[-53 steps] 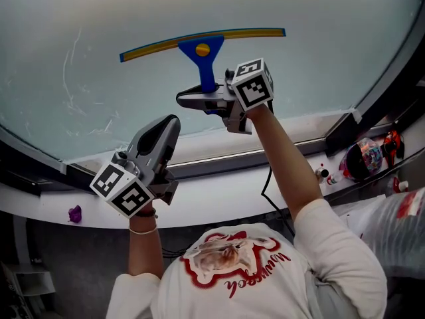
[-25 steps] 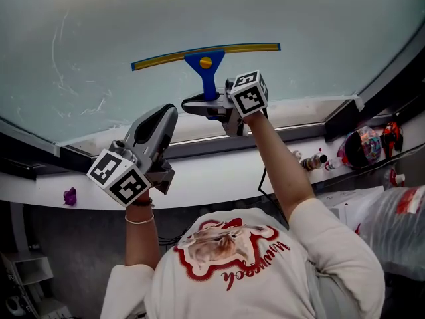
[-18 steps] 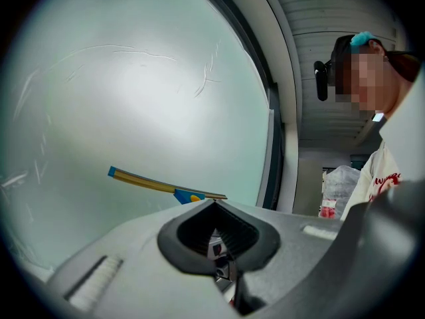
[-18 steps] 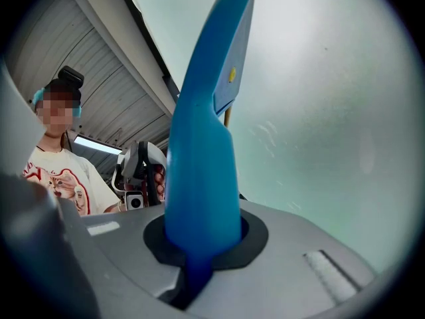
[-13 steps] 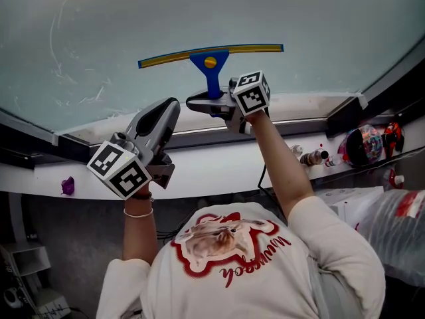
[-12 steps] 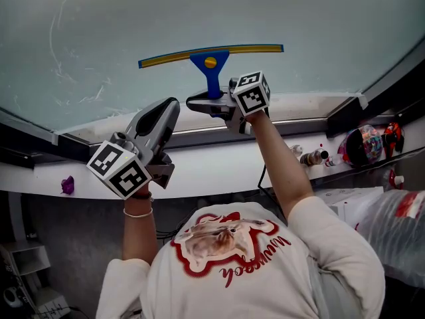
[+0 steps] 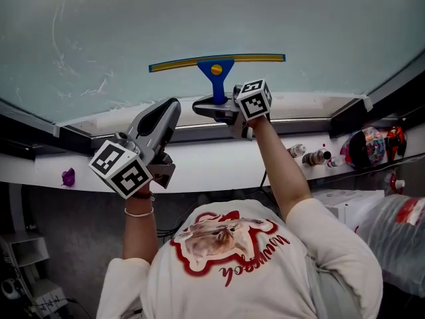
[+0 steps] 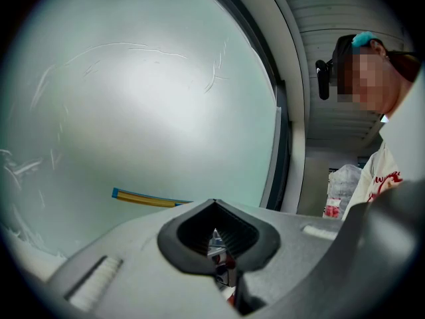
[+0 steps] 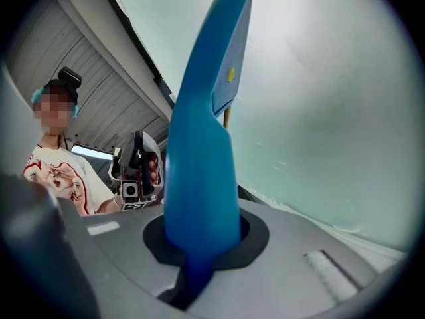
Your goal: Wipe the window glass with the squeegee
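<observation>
Jaws: right gripper (image 9: 199, 244) clenched on the squeegee's (image 9: 202, 145) blue handle, left gripper (image 8: 216, 234) closed on nothing | views: head view shows the whole yellow blade (image 7: 216, 60) against the window glass (image 7: 199, 12); left gripper view shows only one blade end | squeegee: rises straight from the right jaws, low on the glass

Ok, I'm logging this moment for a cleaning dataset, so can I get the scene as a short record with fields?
tool: blue squeegee, yellow-edged blade roughly level, low on the window glass
right gripper: shut on the squeegee's handle
left gripper: shut, empty, apart from the squeegee
glass marks: white streaks at lower left
sill: small purple object near its left end
</observation>
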